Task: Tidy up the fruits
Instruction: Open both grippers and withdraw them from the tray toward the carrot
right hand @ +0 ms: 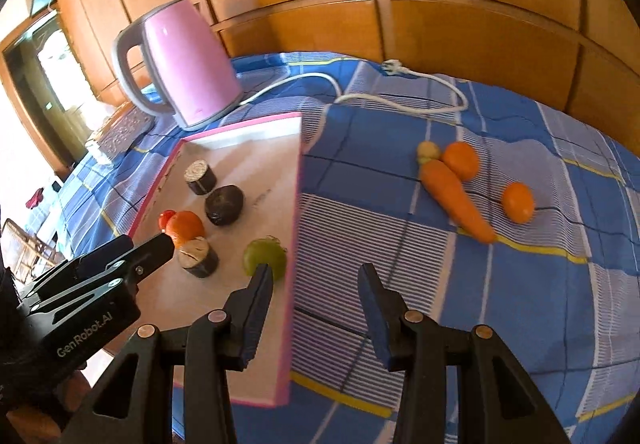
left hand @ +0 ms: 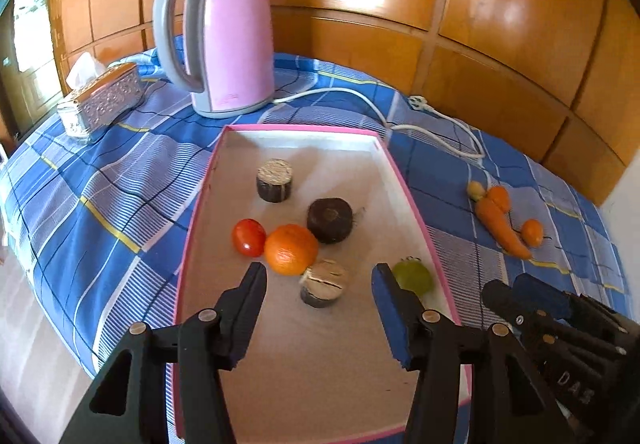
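Both our grippers are spread wide and carry nothing. The left gripper (left hand: 319,276) hangs over the near half of the pink-rimmed tray (left hand: 416,204), with the orange (left hand: 291,249) and a foil-topped cylinder (left hand: 323,283) just ahead of its fingertips at 12 o'clock. The green fruit (left hand: 414,276) sits by its right finger, close to the tray's right wall.

The right gripper (right hand: 316,278) straddles that same wall, one finger over the tray, the other over the blue checked cloth (right hand: 400,264).

What remains outside lies on the cloth: the carrot (right hand: 454,194), two small orange fruits (right hand: 461,160) (right hand: 517,202) and a pale knob at the carrot's top. From the right gripper they sit at about 1 o'clock, well apart from it. The carrot's long axis runs 11 to 5 o'clock in the right wrist view, thick end away from us.

We judge the right gripper the nearer; the left would have to cross the tray wall. A grasp across the carrot would want the wrist turned.
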{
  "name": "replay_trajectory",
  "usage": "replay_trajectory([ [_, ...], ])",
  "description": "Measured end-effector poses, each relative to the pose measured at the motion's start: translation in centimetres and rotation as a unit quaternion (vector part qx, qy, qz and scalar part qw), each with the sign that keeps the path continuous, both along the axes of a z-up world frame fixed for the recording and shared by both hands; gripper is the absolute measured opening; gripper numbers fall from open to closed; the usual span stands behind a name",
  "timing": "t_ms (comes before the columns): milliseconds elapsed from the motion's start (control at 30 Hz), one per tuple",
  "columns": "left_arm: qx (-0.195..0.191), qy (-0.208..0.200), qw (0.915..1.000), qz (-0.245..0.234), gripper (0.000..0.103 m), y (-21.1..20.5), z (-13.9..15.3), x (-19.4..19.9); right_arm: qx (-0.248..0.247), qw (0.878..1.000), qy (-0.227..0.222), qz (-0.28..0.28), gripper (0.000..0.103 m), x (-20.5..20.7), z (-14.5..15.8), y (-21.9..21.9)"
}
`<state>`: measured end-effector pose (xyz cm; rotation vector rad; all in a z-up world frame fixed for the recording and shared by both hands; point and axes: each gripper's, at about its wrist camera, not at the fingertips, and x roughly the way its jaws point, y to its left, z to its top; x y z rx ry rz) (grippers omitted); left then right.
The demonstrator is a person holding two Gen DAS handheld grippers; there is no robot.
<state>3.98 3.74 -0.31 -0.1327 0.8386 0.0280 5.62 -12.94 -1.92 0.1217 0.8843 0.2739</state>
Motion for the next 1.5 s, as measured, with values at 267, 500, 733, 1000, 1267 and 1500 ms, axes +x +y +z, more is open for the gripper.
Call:
replay_trajectory([
  [267,0.006,0.004,0.9997,-0.025,0.056,-1.9,-0.2,-0.4,0.004,0.999,0.006,-0.037,0.045,-0.8,-0.5,-3.1],
  [500,0.010,0.007,0.9991,-0.042,0.056,-3.3,-0.4,-0.6,0.007,0.998,0.014,-0.067,0.045,-1.2,-1.1,-5.8],
  [733,0.010,0.011,0.9980,-0.062,0.056,-4.9,-0.5,-0.4,0.006,0.995,0.021,-0.096,0.045,-1.5,-1.7,-8.2],
  [1000,0.011,0.016,0.9961,-0.087,0.056,-7.0,-0.6,0.2,0.006,0.991,0.031,-0.129,0.045,-1.4,-2.6,-11.1],
  [1267,0.008,0.016,0.9949,-0.099,0.056,-8.8,-0.4,1.3,0.004,0.989,0.034,-0.141,0.045,-0.8,-3.1,-12.3],
  [1500,0.003,0.020,0.9937,-0.110,0.056,-10.6,-0.5,3.0,-0.001,0.989,0.031,-0.142,0.045,0.5,-3.0,-12.9],
])
